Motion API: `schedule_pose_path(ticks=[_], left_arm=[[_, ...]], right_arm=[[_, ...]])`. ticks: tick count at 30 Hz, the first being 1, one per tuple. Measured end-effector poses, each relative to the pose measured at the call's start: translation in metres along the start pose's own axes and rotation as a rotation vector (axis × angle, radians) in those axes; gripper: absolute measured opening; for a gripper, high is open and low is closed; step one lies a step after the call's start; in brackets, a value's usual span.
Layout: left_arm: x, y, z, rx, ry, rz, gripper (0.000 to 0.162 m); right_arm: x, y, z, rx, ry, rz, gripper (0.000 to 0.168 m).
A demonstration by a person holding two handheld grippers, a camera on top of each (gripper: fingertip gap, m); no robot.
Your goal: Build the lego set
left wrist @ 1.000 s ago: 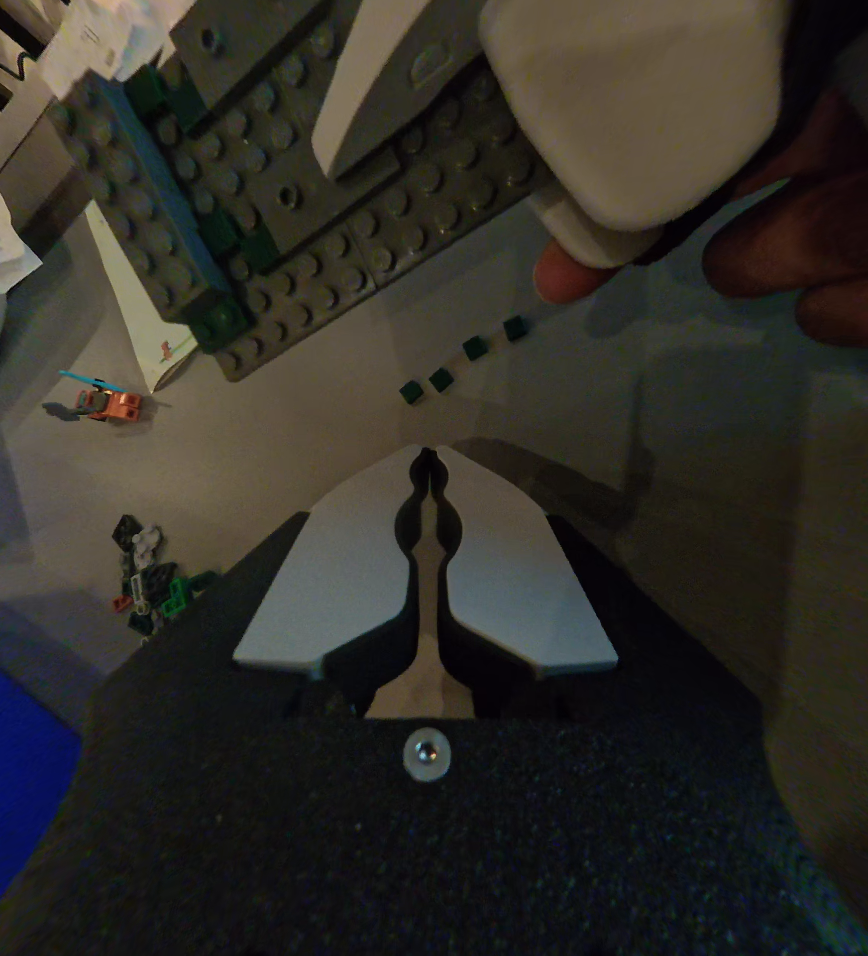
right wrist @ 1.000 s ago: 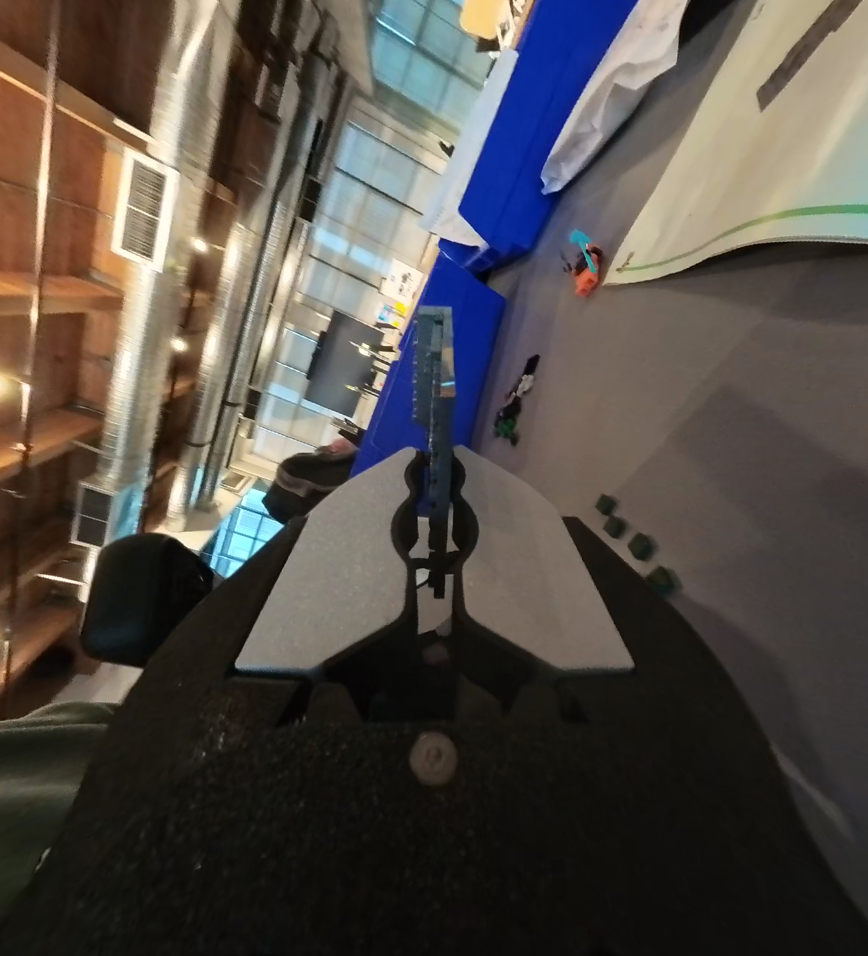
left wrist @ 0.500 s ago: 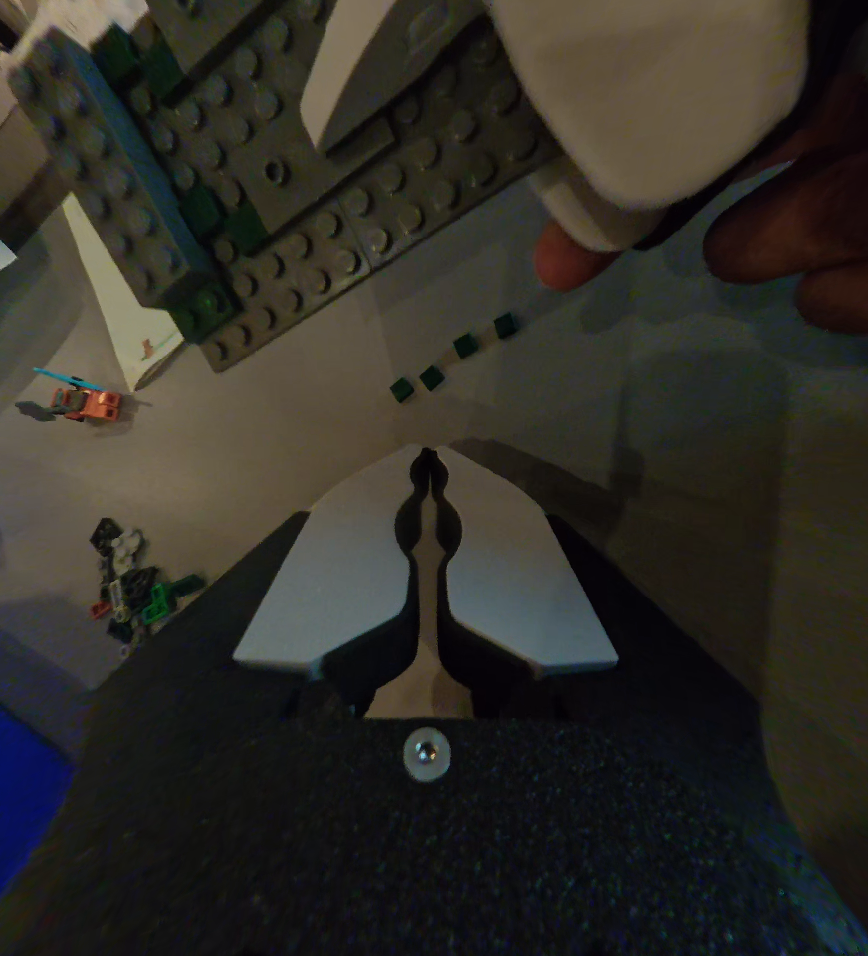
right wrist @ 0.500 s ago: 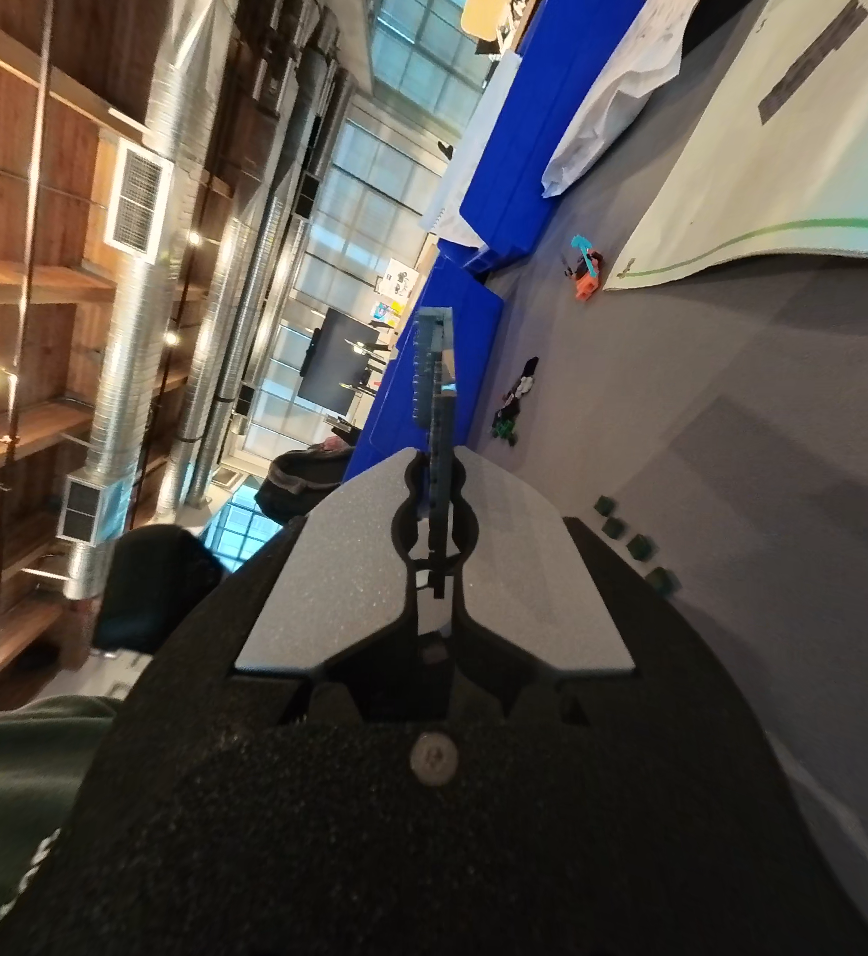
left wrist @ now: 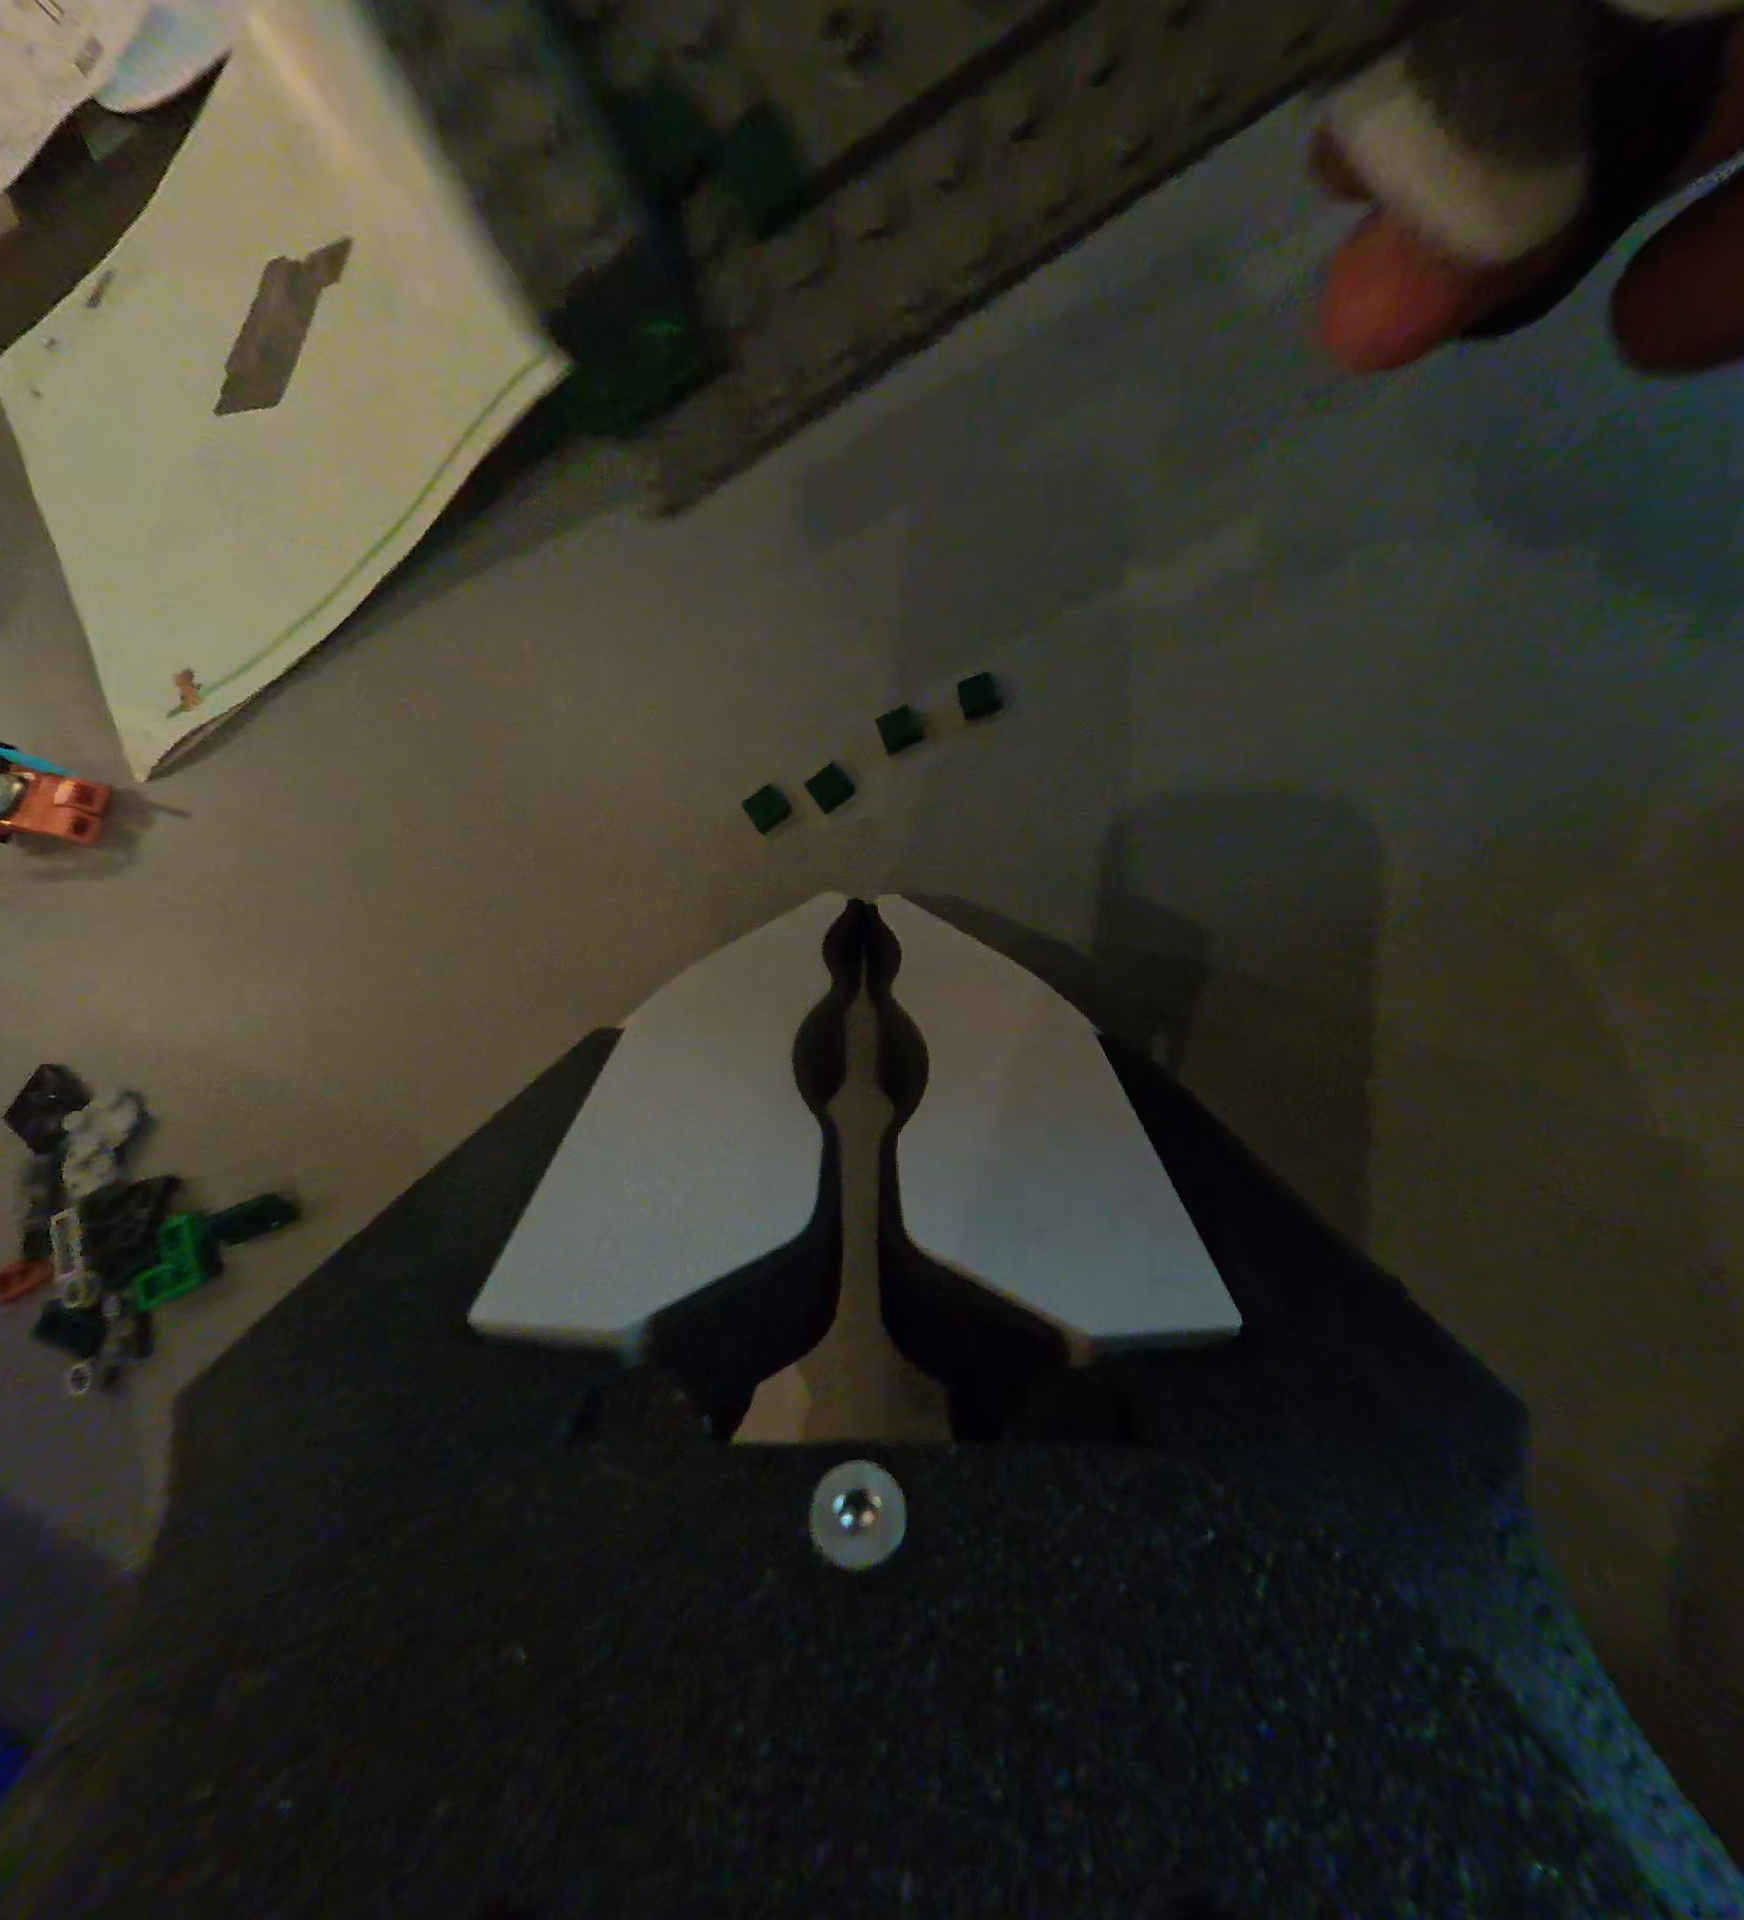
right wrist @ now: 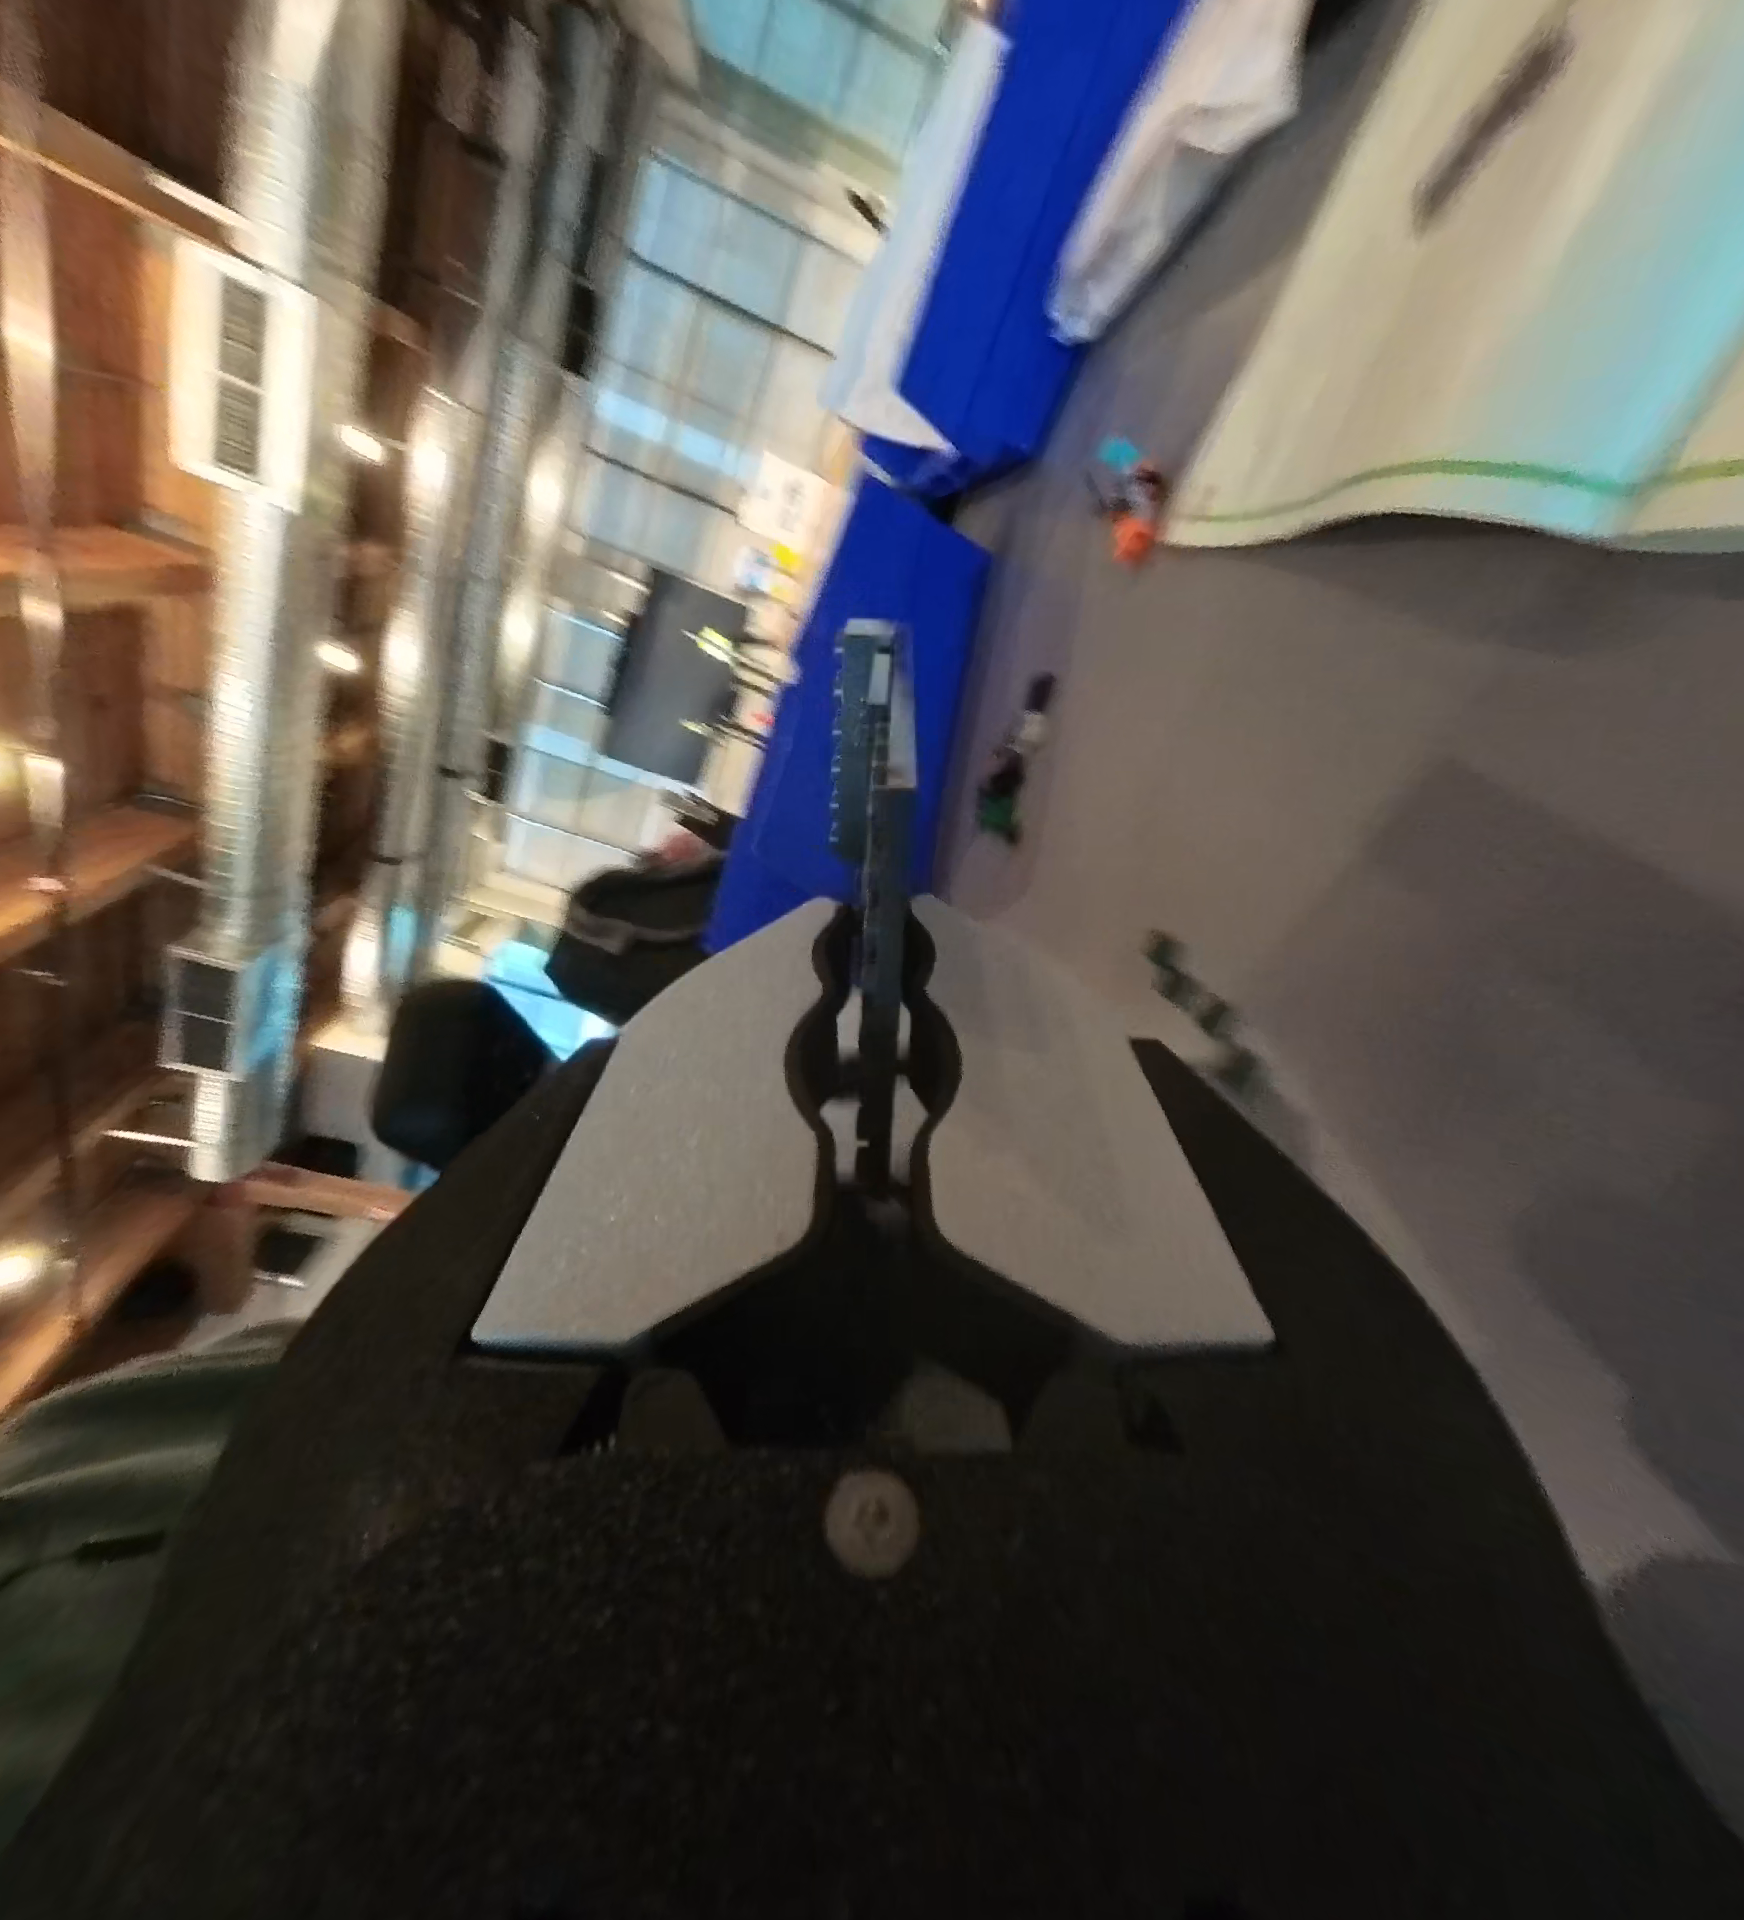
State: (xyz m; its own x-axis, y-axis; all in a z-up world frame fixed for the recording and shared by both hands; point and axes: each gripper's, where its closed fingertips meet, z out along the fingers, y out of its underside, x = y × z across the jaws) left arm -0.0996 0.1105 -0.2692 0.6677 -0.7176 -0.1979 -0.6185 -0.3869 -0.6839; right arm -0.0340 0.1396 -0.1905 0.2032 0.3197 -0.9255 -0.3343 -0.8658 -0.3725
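My right gripper (right wrist: 873, 914) is shut on the grey lego plate assembly (right wrist: 876, 769), held edge-on and up off the table. The same assembly (left wrist: 847, 208) shows blurred at the top of the left wrist view, with dark green pieces on it, held by the right gripper (left wrist: 1450, 177) and a hand. My left gripper (left wrist: 860, 906) is shut and empty, low over the grey table. Several small dark green bricks (left wrist: 873, 743) lie in a row just beyond its tips; they also show in the right wrist view (right wrist: 1200, 1003).
An instruction booklet (left wrist: 255, 416) lies at the upper left. An orange minifigure with a teal tool (left wrist: 16, 800) lies left of the row. A pile of loose small parts (left wrist: 109, 1236) lies at the left. Blue mats (right wrist: 961, 343) lie beyond the table. The tips of one gripper are about 11 cm away from the tips of the other.
The plate assembly and the right gripper have moved up and away in the left wrist view, uncovering the booklet. The left gripper stays shut. Both views are now blurred by motion.
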Motion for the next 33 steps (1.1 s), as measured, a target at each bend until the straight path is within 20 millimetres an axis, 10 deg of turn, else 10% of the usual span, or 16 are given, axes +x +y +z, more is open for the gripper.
schedule_pose_path(ticks=[14, 33], left_arm=[[0.006, -0.004, -0.002, 0.019, 0.076, -0.042, 0.0], [0.005, -0.003, 0.0, 0.031, 0.093, -0.064, 0.0]], right_arm=[[0.057, 0.028, -0.076, -0.191, 0.239, 0.13, 0.009], [0.061, 0.046, -0.066, -0.301, 0.322, 0.074, 0.024]])
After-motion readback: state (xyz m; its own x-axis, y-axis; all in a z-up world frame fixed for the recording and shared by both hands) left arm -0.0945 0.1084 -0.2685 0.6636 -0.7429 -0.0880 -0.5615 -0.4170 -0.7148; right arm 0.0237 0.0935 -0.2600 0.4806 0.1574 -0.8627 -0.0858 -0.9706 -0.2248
